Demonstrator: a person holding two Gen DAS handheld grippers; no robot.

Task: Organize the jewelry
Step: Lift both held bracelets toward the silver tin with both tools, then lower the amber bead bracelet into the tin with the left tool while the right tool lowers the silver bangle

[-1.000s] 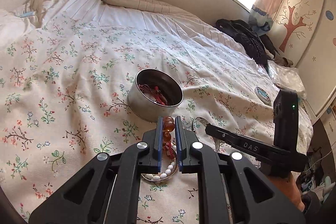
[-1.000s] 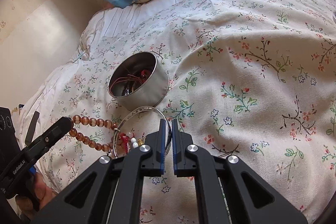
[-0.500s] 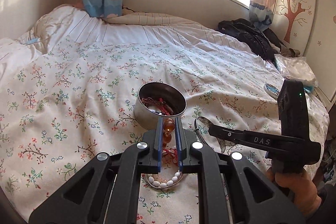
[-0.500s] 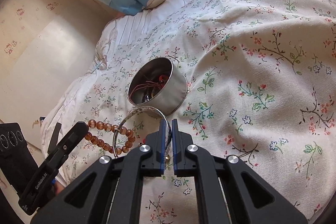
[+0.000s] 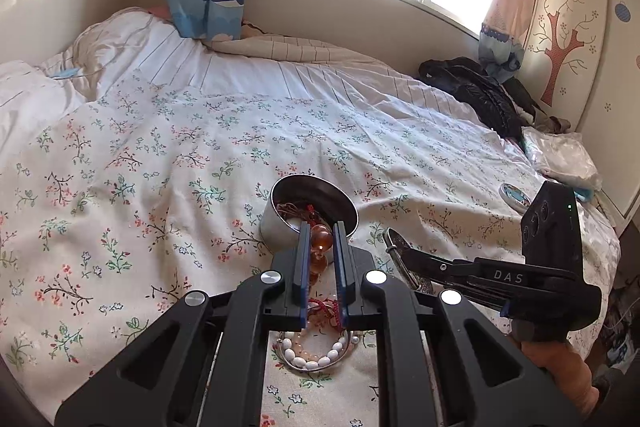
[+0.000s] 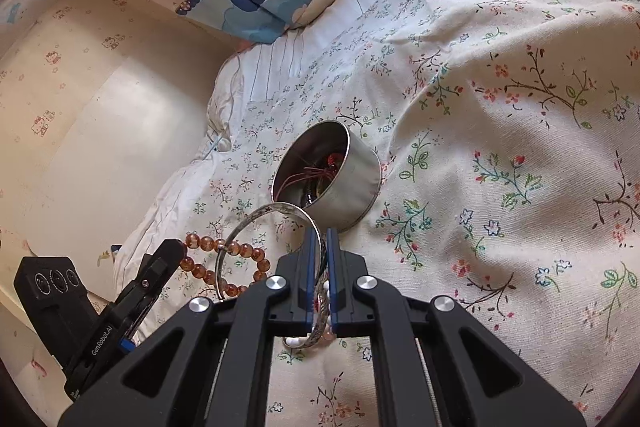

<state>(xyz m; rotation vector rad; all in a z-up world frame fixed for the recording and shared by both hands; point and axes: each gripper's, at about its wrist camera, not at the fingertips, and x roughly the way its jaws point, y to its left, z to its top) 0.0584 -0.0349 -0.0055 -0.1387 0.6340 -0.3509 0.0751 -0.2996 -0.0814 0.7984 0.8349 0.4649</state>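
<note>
Steel, round and open-topped, one tin (image 5: 308, 211) stands on the floral bedspread (image 5: 160, 163) and serves as the landmark; inside it lie red cords and a few beads, tangled, their number unclear. Two grippers work just in front of it. To the tin's near left, the left gripper (image 5: 320, 239) pinches one amber bead bracelet (image 6: 224, 267) between nearly closed jaws, the loop hanging in the air. Directly in front of the tin, on the cloth beneath both tools, rests one white bead bracelet (image 5: 316, 357) with a red cord piece beside it. To the tin's near right, the right gripper (image 6: 319, 239) has its jaws pressed together on one silver bangle (image 6: 260, 215), held up with its far rim reaching almost to the tin's wall. Farther right of the tin, one small round lid-like disc (image 5: 514, 195) lies on the bedspread.
</note>
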